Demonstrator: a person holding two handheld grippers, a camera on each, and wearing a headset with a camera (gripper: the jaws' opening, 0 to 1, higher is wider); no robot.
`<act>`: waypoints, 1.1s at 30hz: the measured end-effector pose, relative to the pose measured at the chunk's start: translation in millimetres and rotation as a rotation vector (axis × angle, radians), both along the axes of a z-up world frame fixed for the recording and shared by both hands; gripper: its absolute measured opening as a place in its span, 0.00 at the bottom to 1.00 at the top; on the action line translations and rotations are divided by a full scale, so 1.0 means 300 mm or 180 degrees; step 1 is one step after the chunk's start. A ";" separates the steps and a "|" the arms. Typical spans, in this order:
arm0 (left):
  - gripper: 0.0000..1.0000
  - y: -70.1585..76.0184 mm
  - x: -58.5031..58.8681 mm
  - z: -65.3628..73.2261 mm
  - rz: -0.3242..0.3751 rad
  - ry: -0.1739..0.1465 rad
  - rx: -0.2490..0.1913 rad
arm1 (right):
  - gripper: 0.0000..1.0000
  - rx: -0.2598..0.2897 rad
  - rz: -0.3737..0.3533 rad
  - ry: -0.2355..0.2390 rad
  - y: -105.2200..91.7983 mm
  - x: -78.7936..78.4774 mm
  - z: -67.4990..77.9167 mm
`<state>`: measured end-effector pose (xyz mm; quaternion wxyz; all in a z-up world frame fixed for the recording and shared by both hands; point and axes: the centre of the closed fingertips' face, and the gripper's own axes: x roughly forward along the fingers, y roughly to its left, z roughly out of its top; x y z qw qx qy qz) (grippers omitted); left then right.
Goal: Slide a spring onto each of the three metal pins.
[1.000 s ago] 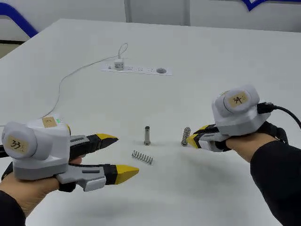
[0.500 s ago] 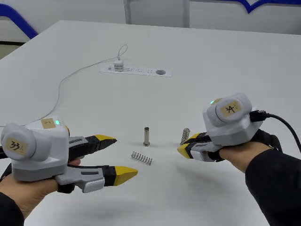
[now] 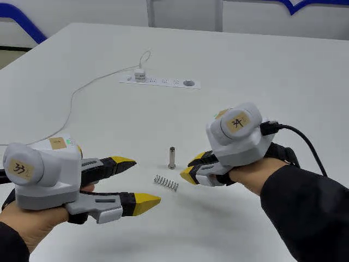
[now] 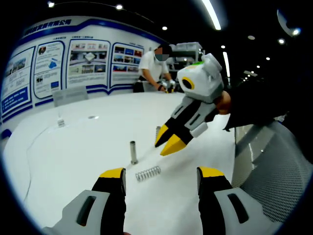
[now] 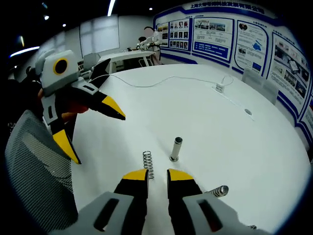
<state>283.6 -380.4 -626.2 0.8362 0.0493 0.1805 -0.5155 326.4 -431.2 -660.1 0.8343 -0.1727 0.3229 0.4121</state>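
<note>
Head view, left gripper (image 3: pixel 145 182): jaws wide apart, holding nothing.
Head view, right gripper (image 3: pixel 189 168): jaws a narrow gap apart, holding nothing; tips near the pin.
Head view, pin (image 3: pixel 172 157): upright and bare on the table (image 3: pixel 245 71).
Head view, spring (image 3: pixel 166 183): lying flat near the pin's foot, between the two grippers.
Left gripper view, spring (image 4: pixel 148 172): on the table just ahead of the gap between the open jaws.
Left gripper view, pin (image 4: pixel 132 152): upright beyond the spring.
Right gripper view, spring (image 5: pixel 147 164): just ahead of the jaw tips, untouched.
Right gripper view, second pin (image 5: pixel 219 191): already wearing a coil.
</note>
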 end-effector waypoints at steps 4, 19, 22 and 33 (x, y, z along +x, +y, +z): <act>0.60 0.005 0.000 -0.004 0.0007 0.0008 0.0004 | 0.16 -0.0055 0.0121 0.0014 0.045 0.004 -0.009; 0.60 0.015 0.000 -0.014 0.0023 0.0034 0.0016 | 0.16 -0.0260 0.0364 0.0091 0.129 0.021 -0.076; 0.60 0.012 0.000 -0.014 0.0018 0.0036 0.0019 | 0.16 -0.0287 0.0384 0.0111 0.138 0.024 -0.088; 0.60 0.020 0.005 -0.020 0.0025 0.0045 0.0027 | 0.16 -0.0427 0.0479 0.0140 0.160 0.035 -0.136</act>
